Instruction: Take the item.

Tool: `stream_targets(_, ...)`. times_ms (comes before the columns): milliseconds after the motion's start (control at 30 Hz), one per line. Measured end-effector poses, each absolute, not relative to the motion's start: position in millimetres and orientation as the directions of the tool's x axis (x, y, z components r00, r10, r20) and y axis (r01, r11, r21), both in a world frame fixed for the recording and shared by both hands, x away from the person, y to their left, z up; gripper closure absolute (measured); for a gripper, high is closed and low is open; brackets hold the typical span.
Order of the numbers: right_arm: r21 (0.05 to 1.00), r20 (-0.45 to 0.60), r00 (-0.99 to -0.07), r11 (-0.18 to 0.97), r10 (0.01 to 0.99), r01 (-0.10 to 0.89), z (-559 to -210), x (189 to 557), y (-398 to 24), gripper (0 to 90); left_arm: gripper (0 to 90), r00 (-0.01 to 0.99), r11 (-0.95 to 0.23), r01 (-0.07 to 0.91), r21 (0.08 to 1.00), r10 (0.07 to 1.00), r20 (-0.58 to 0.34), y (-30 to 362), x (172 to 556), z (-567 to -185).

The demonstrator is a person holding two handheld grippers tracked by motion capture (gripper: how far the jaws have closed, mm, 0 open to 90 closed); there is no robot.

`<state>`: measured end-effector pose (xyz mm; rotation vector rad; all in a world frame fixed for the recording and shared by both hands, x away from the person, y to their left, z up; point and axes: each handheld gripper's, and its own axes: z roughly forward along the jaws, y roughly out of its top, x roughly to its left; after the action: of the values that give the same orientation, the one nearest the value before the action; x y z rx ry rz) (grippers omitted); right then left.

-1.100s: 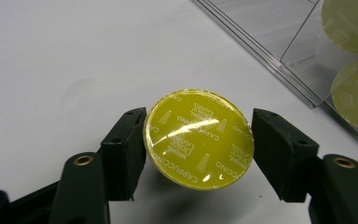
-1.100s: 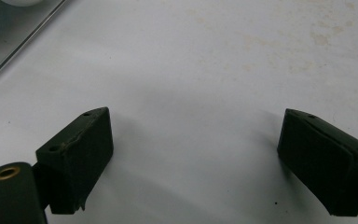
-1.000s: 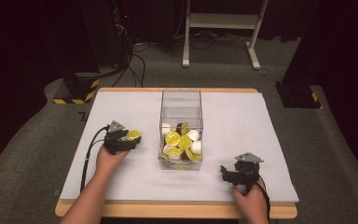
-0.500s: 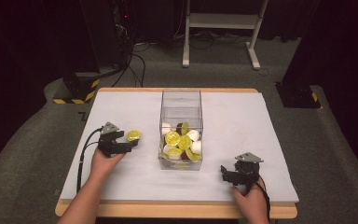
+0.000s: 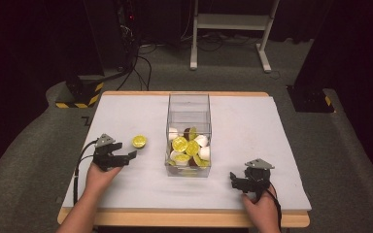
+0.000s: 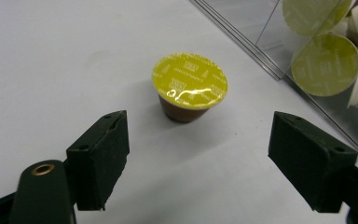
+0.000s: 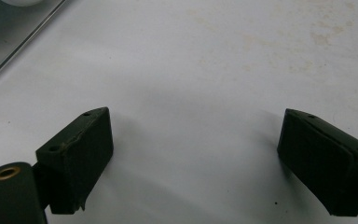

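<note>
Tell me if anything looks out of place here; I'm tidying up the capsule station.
One yellow-lidded capsule stands alone, upright, on the white table, left of the clear box that holds the other capsules. The open left gripper sits just short of it. Nothing looks spilled or damaged.

A coffee pod (image 6: pixel 189 86) with a yellow foil lid and brown body stands upright on the white desk (image 5: pixel 126 121), at nine o'clock from the clear box (image 5: pixel 189 111) of similar pods (image 5: pixel 189 148).
</note>
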<state>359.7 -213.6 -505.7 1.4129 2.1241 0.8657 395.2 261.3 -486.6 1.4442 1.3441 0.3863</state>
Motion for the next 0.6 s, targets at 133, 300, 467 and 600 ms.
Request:
stream_targets(133, 0.709, -0.021, -0.378, 0.281, 0.925, 0.647, -506, 360, -214, 10.4, 20.8, 0.314, 0.189, 0.516, 0.835, 0.865, -0.391, 266, 387, -491)
stream_targets(300, 0.709, -0.021, -0.379, 0.281, 0.925, 0.647, -506, 360, -214, 10.4, 22.1, 0.32, 0.181, 0.532, 0.827, 0.861, -0.394, 271, 376, -497)
stream_targets(467, 0.709, -0.022, -0.379, 0.281, 0.925, 0.647, -506, 360, -214, 10.4, 22.1, 0.33, 0.118, 0.549, 0.827, 0.879, -0.345, 274, 363, -507)
stream_targets(600, 0.709, -0.022, -0.378, 0.281, 0.925, 0.647, -506, 360, -214, 10.4, 21.2, 0.317, 0.11, 0.562, 0.82, 0.887, -0.335, 275, 354, -511)
